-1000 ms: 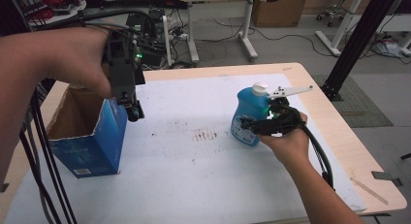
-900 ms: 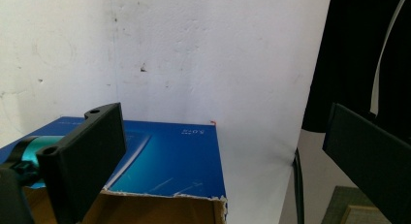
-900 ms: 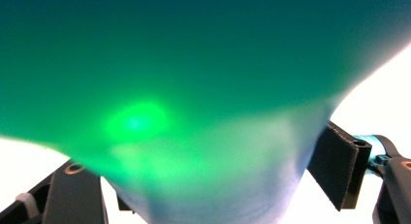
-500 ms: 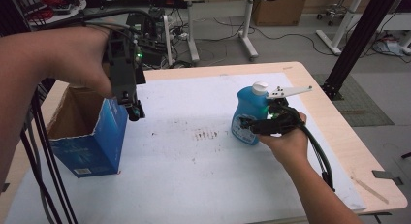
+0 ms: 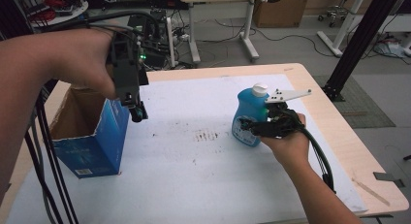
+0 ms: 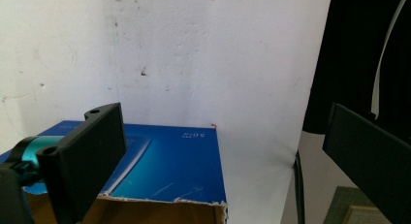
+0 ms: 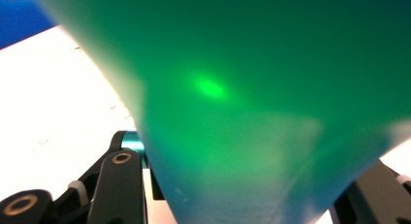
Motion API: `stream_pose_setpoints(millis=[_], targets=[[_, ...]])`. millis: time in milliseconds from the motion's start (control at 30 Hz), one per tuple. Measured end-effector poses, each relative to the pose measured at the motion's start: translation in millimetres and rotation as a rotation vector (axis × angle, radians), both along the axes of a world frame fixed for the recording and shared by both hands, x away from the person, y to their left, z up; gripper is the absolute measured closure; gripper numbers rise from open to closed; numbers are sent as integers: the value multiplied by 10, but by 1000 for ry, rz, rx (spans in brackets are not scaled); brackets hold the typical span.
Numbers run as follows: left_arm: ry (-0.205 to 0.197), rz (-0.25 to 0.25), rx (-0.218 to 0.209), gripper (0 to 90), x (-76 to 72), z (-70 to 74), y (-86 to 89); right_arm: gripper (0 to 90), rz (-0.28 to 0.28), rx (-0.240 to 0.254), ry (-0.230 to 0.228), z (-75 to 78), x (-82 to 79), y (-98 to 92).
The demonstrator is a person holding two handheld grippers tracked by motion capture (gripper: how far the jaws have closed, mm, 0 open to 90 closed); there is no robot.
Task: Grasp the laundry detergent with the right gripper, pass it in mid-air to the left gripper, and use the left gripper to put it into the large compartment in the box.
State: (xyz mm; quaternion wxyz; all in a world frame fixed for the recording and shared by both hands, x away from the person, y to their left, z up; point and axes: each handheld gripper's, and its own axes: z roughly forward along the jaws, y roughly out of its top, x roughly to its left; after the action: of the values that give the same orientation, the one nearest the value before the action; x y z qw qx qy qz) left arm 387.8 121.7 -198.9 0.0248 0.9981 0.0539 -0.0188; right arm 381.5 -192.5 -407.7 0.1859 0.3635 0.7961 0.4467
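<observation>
At the left of the table, the open-topped blue box (image 5: 92,141) stands on the white sheet (image 5: 194,185), and the left gripper (image 5: 136,112) is held just above its near corner, jaws wide apart and empty. To the right, well apart from the box, the upright blue bottle (image 5: 248,116) is clasped around its body by the right gripper (image 5: 259,127). The box is judged to lie leftward of the bottle.

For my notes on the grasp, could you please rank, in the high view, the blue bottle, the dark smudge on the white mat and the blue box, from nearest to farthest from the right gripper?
1. Blue bottle: between the right gripper's jaws.
2. Dark smudge: mid-mat, leftward.
3. Blue box: far left, beneath the left gripper.
</observation>
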Motion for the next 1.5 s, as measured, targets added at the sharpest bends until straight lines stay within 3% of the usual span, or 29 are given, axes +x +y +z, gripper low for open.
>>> stream_pose_setpoints(millis=[267, 667, 1067, 1500], targets=[[-3, -6, -7, 18, 14, -5, -49, 457, 79, 10, -18, 220, -58, 57], [-8, -41, -35, 18, -51, 54, -220, 455, 298, -7, -15, 577, -214, 308], [-7, -77, -50, 18, -122, 84, -394, 455, 496, -24, 26, 730, -327, 605], [6, -110, -42, 17, -203, 73, -554, 455, 629, -23, 30, 848, -409, 945]])
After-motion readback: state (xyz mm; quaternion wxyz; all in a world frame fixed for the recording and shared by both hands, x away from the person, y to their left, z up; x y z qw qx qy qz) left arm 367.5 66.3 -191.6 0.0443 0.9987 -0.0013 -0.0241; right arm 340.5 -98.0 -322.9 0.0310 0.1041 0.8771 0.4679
